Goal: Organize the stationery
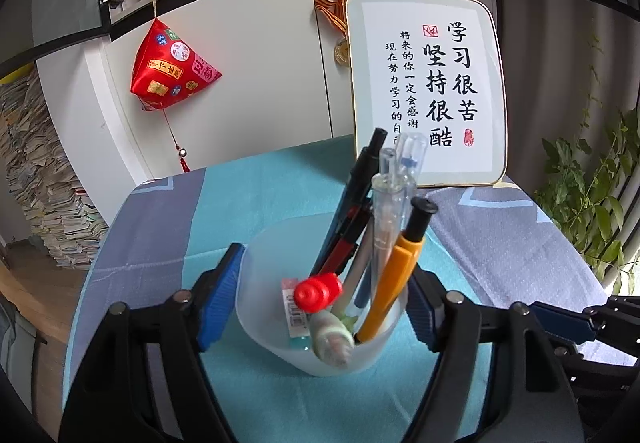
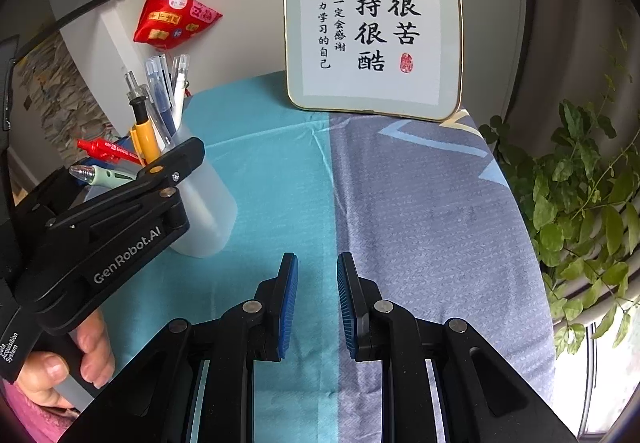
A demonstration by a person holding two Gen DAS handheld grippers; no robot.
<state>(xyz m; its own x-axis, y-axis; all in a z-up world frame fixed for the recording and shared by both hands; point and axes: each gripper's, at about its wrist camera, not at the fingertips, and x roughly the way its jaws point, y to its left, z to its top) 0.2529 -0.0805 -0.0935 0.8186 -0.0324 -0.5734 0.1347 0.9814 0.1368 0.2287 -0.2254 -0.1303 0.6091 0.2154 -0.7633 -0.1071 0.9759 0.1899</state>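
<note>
Presently: left tool spread around the translucent cup, one blue ribbed pad at each side of the rim; whether the pads press the wall or merely bracket it cannot be told from the left wrist view, the right pad being partly hidden behind the cup. Cup standing upright on the surface, over the teal band of the cloth, held thus probably to steady or shift it once loaded. Contents bundled and leaning toward the far rim: orange pen with black cap, clear-barrelled pens, black pen, red-and-black pen, plus a pale green pen lying low, and something topped by a red ridged knob. Cup wall frosted plastic, smooth, slightly flexible by the look; pens hard glossy plastic, slender cylinders. Right tool parted by a narrow gap, gripping nothing, hovering above the seam between teal and grey-blue cloth, well apart from the cup; likely idle, with no loose stationery visible on the cloth. Cloth woven, matte, faintly creased. Framed calligraphy plaque propped at the far edge, rounded corners, thin gold rim. Red fabric pouch hanging on the cabinet behind, satin sheen, pyramid form. Task judged near complete.
</note>
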